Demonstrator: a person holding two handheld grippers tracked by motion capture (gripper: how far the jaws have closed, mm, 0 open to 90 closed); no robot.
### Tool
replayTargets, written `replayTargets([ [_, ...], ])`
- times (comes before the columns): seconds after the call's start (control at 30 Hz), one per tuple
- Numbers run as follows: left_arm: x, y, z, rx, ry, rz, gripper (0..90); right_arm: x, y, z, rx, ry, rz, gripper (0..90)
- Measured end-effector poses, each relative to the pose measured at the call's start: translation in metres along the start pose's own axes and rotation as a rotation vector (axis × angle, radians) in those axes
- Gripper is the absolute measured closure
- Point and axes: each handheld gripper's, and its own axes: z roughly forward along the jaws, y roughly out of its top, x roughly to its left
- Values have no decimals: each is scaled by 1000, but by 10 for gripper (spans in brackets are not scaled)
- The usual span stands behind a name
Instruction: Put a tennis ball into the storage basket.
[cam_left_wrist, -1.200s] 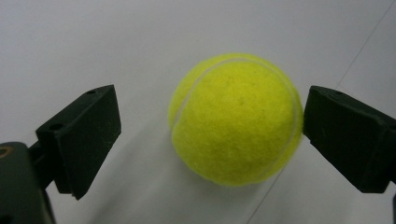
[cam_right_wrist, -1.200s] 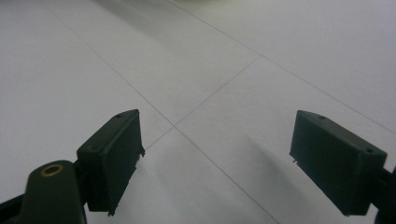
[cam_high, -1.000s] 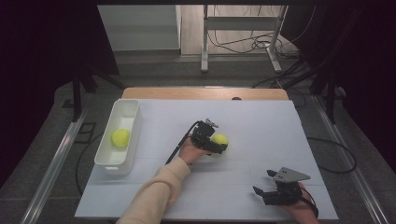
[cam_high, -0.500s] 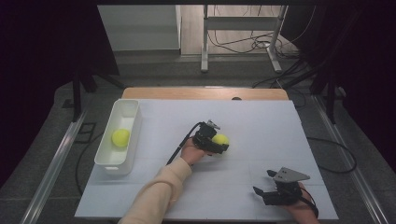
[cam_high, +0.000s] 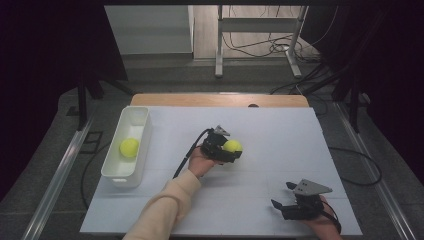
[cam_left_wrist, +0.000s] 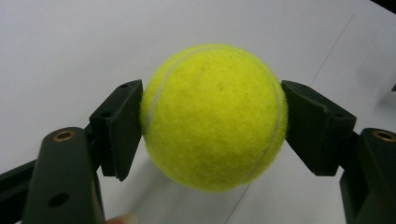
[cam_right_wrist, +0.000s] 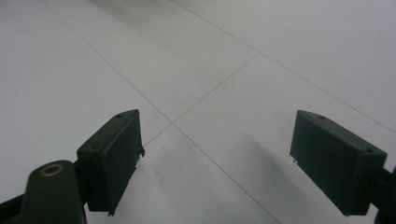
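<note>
Tennis ball (cam_left_wrist: 214, 116): mid-table, clamped in my left gripper (cam_high: 231, 150). Right gripper (cam_high: 289, 205) agape, empty. Next: lift, carry to bin (cam_high: 144, 116) at left edge.

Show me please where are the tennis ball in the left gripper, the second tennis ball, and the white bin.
tennis ball in the left gripper (cam_left_wrist: 212, 116): left gripper view, middle of its felt.
second tennis ball (cam_high: 129, 147): high view, its top, inside the bin.
white bin (cam_high: 113, 173): high view, its near rim.
</note>
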Motion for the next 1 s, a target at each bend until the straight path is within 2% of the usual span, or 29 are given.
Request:
replayTargets([
  [0.1,1,-3,-9,-15,-9,-3,259,0,0,0,2,-2,0,174],
  [0.37,0,-9,-18,-41,-13,-5,258,0,0,0,3,-4,-1,174],
  [0.73,-3,-9,-26,-65,-14,-3,258,0,0,-1,-4,-4,-6,174],
  [1.0,-1,-9,-39,-88,-10,-3,258,1,1,-2,2,-12,-13,174],
])
